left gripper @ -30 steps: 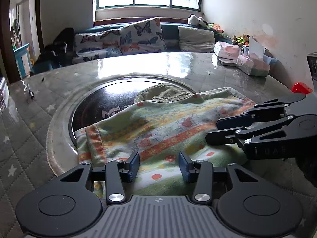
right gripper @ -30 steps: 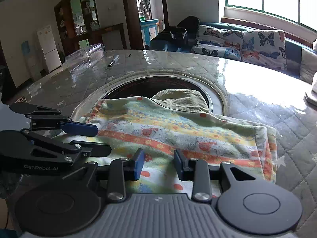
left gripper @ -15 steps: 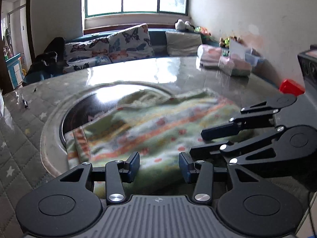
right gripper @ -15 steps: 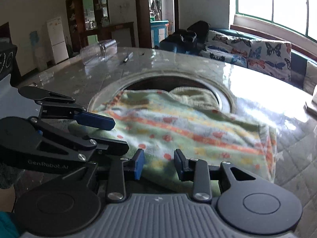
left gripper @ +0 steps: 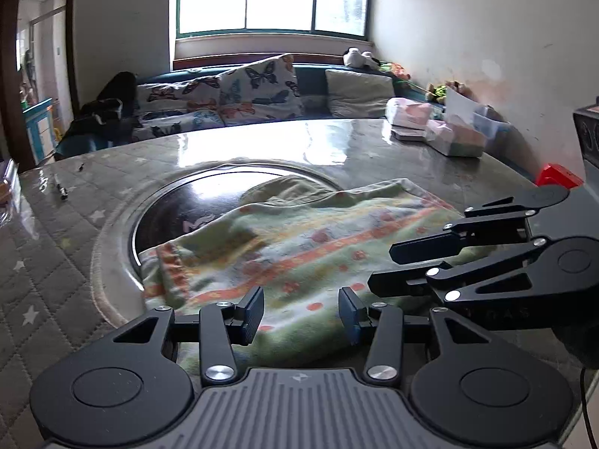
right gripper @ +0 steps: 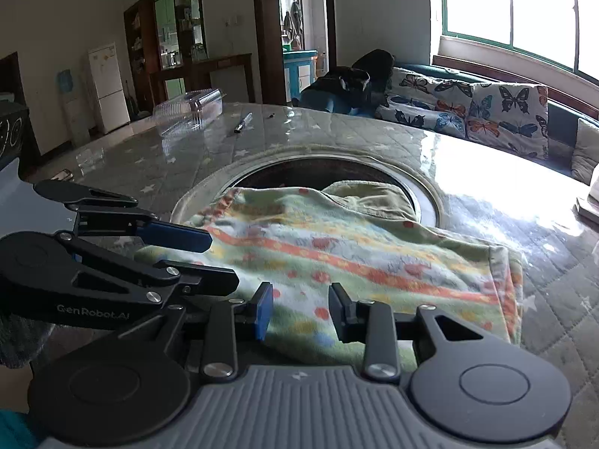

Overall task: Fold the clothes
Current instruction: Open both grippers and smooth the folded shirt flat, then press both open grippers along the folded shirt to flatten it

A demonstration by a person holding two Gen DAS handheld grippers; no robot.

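A folded fleece garment (left gripper: pixel 299 254) with green, orange and yellow bands and red spots lies on the round table, partly over the dark central disc (left gripper: pixel 194 209). It also shows in the right wrist view (right gripper: pixel 359 258). My left gripper (left gripper: pixel 301 312) is open and empty, just above the garment's near edge. My right gripper (right gripper: pixel 301 310) is open and empty, over the near edge too. Each gripper appears in the other's view, the right one (left gripper: pixel 468 258) and the left one (right gripper: pixel 123 262), close side by side.
The table has a quilted grey cover under glossy plastic (left gripper: pixel 56 262). Tissue packs and boxes (left gripper: pixel 441 131) sit at its far right, a pen (left gripper: pixel 60 191) at the left, a clear plastic box (right gripper: pixel 191 110) far left. A sofa with butterfly cushions (left gripper: pixel 239 93) stands behind.
Both grippers have pulled back and risen slightly from the garment, still open. The garment lies as before.
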